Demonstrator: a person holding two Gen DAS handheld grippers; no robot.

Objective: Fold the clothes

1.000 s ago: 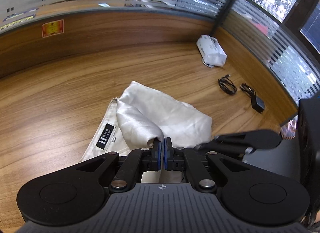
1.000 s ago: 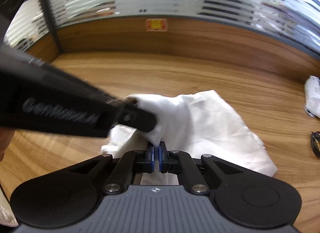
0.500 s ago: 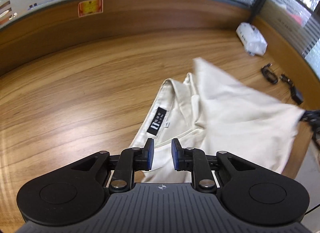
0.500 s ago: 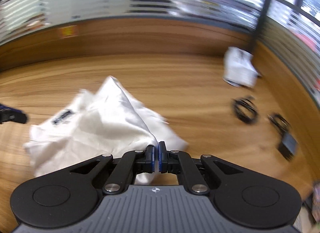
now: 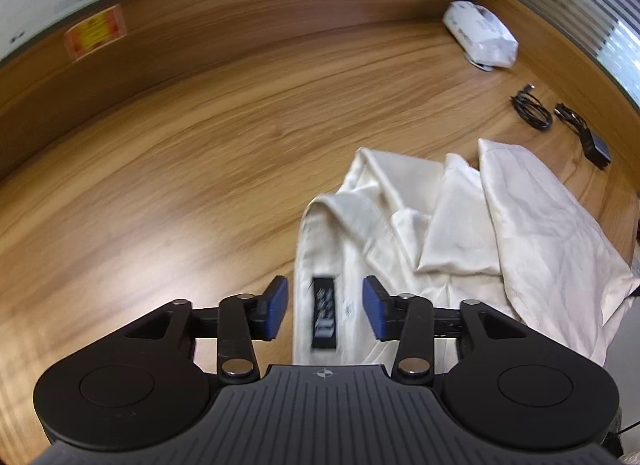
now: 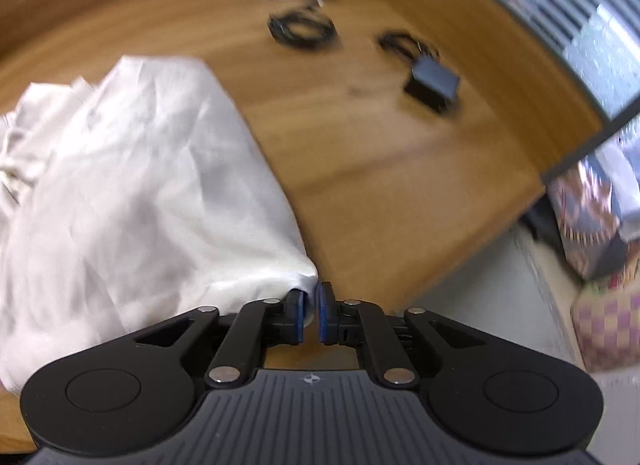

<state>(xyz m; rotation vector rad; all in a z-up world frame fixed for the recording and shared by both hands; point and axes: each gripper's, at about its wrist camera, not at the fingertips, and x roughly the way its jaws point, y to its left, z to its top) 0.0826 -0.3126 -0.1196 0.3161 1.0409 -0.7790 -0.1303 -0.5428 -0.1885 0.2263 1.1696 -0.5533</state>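
A cream-white garment [image 5: 472,225] lies rumpled on the wooden desk [image 5: 200,169], its black label [image 5: 325,315] facing up. My left gripper [image 5: 325,307] hangs just above that label. Its jaws are opening, and the blue pads [image 5: 276,307] stand either side of the label strip without pressing on it. In the right wrist view the same garment [image 6: 140,185] spreads to the left. My right gripper [image 6: 311,315] is at the garment's near corner by the desk's front edge. Its jaws are opening with a narrow gap, and the cloth's hem [image 6: 306,283] rests at the left pad's tip.
A white packet [image 5: 480,35] sits at the back by the wooden partition. A coiled black cable [image 5: 532,109] and a black charger [image 5: 596,145] lie right of the garment. The desk's edge [image 6: 460,265] drops to the floor, where a checked bag [image 6: 608,325] stands.
The left gripper let go of the cloth, opened wide and sank over the label. The right gripper carried its cloth corner rightward toward the desk edge, and its pads have begun to part.
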